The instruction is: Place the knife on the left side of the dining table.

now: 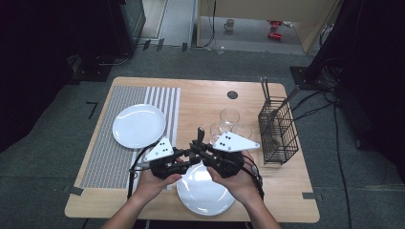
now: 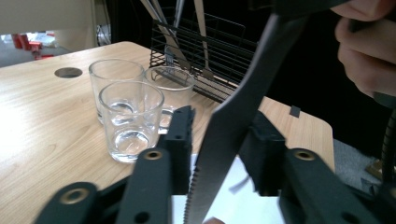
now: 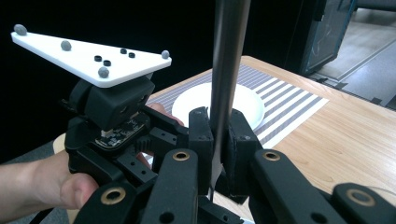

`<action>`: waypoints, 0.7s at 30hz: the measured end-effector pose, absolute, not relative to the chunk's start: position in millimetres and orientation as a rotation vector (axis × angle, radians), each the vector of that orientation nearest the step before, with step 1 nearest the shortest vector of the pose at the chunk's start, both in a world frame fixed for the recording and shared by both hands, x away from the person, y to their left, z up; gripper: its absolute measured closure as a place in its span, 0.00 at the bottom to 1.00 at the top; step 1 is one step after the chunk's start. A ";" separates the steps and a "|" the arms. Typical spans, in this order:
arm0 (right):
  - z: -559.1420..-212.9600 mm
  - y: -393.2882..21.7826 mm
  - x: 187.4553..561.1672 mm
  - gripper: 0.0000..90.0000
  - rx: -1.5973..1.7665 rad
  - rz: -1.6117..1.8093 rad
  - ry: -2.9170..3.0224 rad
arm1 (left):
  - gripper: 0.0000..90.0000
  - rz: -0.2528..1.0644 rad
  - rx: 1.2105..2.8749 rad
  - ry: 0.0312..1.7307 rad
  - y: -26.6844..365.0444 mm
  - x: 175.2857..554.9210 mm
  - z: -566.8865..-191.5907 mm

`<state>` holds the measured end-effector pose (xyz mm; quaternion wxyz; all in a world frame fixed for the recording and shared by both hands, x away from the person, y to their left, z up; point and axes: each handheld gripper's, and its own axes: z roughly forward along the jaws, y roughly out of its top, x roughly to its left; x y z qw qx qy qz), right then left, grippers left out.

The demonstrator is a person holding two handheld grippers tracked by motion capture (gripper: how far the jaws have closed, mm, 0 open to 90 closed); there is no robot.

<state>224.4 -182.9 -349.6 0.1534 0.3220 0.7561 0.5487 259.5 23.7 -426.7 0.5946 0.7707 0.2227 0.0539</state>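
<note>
A knife [image 1: 200, 137] with a dark handle and a serrated blade stands nearly upright above the near white plate [image 1: 205, 193]. My right gripper [image 3: 218, 140] is shut on the knife [image 3: 229, 56]; both pads press its flat sides. My left gripper [image 2: 219, 140] faces it from the left, its jaws on either side of the blade [image 2: 243, 93]. A gap shows between the blade and each pad, so the left gripper is open. In the high view the left gripper [image 1: 184, 160] and the right gripper [image 1: 198, 151] meet tip to tip over the plate's far rim.
Three empty glasses [image 1: 229, 123] stand just beyond the grippers. A black wire basket [image 1: 278, 129] holding utensils is at the right edge. A second white plate [image 1: 138, 125] lies on a striped placemat [image 1: 114, 148] at the left. The table's front edge is close to the near plate.
</note>
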 end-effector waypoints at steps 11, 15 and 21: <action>-351.8 -186.2 226.1 0.92 0.859 1.606 2.193 | 0.81 0.252 1.817 0.492 22.0 250.0 -425.3; -352.9 -185.2 225.9 0.88 0.863 1.612 2.180 | 0.96 0.292 1.834 0.473 19.2 246.2 -425.7; -355.9 -185.1 228.3 0.87 0.908 1.616 2.154 | 1.00 0.320 1.855 0.451 16.5 244.5 -426.3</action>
